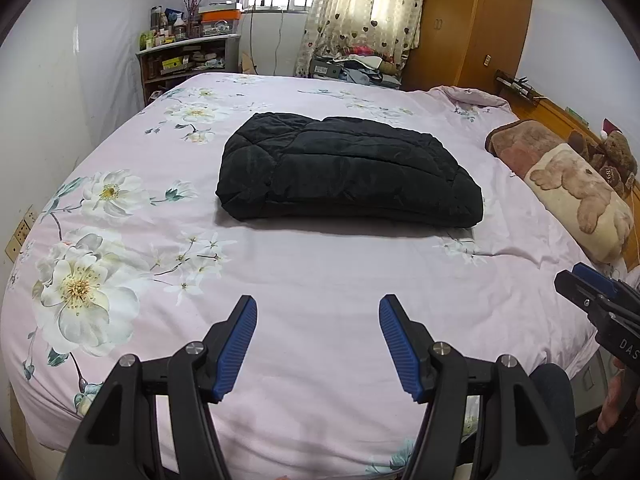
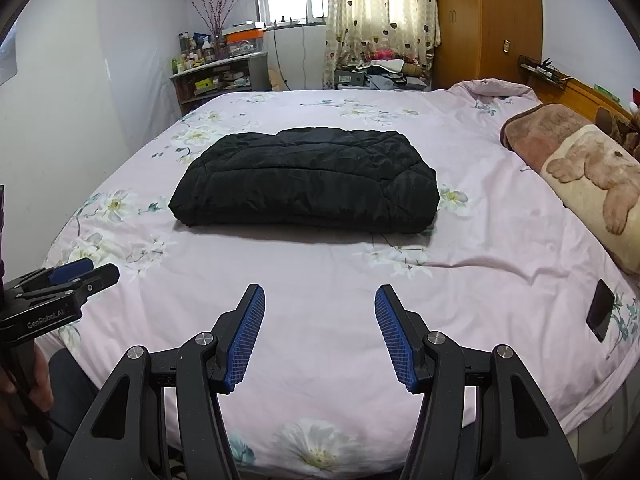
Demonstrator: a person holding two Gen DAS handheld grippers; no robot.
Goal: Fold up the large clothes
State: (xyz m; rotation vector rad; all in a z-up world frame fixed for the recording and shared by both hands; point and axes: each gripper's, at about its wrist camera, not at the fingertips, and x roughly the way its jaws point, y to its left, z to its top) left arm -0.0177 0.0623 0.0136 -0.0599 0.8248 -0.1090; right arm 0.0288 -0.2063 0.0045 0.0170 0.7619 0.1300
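Note:
A black quilted jacket [image 1: 344, 172] [image 2: 306, 182] lies folded into a thick rectangle in the middle of the bed. My left gripper [image 1: 318, 304] hovers over the near part of the pink floral sheet [image 1: 304, 276], well short of the jacket, jaws open and empty. My right gripper [image 2: 320, 294] stands the same way over the sheet [image 2: 320, 264], open with nothing between its blue pads. Each gripper shows at the edge of the other's view: the right one [image 1: 588, 288] at the right, the left one [image 2: 86, 272] at the left.
A bear-print pillow [image 1: 576, 196] [image 2: 596, 188] and a brown pillow [image 2: 536, 136] lie at the bed's right side. A dark phone [image 2: 600, 316] rests on the sheet near the right edge. Beyond the bed stand a cluttered shelf [image 1: 188, 60], a clothes pile [image 1: 356, 64] and a wooden wardrobe [image 2: 484, 20].

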